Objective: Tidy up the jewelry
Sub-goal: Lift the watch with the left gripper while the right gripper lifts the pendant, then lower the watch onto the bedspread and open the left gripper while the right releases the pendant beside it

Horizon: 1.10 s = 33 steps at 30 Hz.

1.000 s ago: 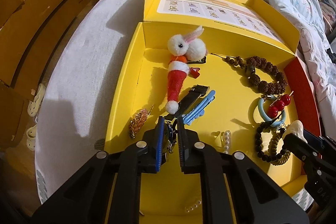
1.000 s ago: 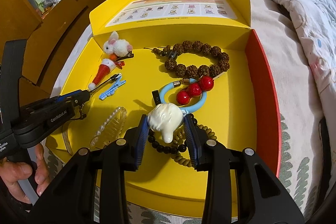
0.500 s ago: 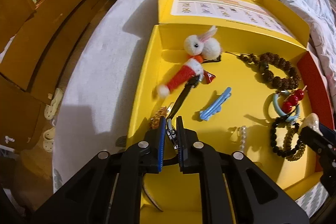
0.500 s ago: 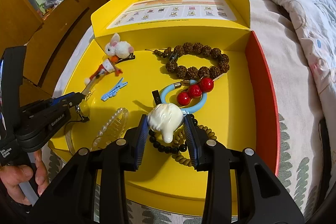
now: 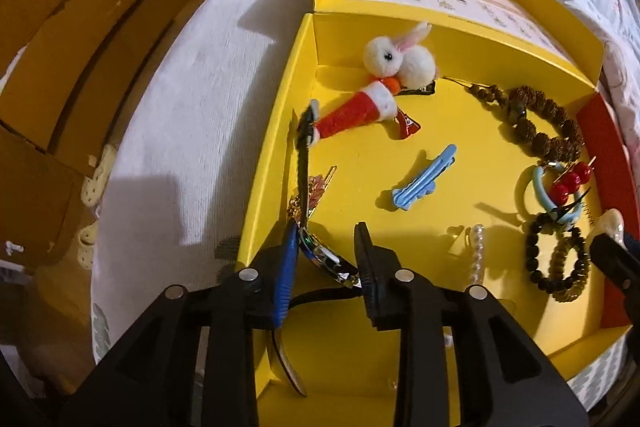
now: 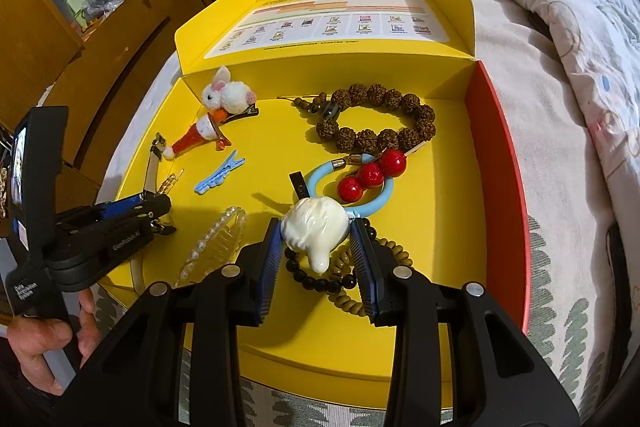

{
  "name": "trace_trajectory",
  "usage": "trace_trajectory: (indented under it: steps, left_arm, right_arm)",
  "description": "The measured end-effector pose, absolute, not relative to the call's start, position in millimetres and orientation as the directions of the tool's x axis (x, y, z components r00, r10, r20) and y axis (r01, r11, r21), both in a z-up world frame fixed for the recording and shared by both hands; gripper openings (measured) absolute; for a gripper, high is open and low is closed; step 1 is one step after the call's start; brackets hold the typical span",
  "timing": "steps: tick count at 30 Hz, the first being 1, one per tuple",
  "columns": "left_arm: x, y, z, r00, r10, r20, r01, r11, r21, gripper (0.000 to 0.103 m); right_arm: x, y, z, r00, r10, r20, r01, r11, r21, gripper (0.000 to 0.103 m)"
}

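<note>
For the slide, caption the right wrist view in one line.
Right claw grips a cream shell-shaped clip over beaded bracelets in the yellow box.

The yellow box [image 6: 400, 347] looks like smooth, matt cardboard, with a printed paper sheet [image 6: 328, 25] on its raised lid. In its far left corner lies a fluffy white rabbit clip [image 6: 224, 97]; along the back wall sits a bracelet of rough brown seed beads [image 6: 380, 123]. Nearer the front, three red beads [image 6: 370, 173] and a cream shell-like piece [image 6: 314, 229] are glossy. The blue clip [image 5: 424, 183] looks like smooth plastic.
</note>
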State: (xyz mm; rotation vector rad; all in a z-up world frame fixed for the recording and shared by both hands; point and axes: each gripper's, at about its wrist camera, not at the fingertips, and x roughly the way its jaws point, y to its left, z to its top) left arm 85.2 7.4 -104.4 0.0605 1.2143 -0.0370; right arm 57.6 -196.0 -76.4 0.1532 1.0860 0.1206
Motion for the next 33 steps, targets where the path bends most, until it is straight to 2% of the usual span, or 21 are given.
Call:
trace_trajectory:
  steps: [10,21,33]
  left_arm:
    - [84,5,-105,0.349,-0.032,-0.937,0.072,0.997,-0.007,0.016]
    - [72,8,-83,0.391,-0.071,-0.918,0.086,0.996,-0.040,0.014]
    - [18,18,-5,0.516,-0.127,-0.847,0.112,0.990,-0.080,0.011]
  right_arm:
    - [56,-196,-74,0.465,0.175,-0.868,-0.024,0.982,0.185,0.035]
    - [41,-209,-58,0.500,0.190,-0.845,-0.010,0.977,0.213,0.035]
    - [-13,-218,-8,0.579,0.211,-0.787,-0.026,0.970,0.241,0.035]
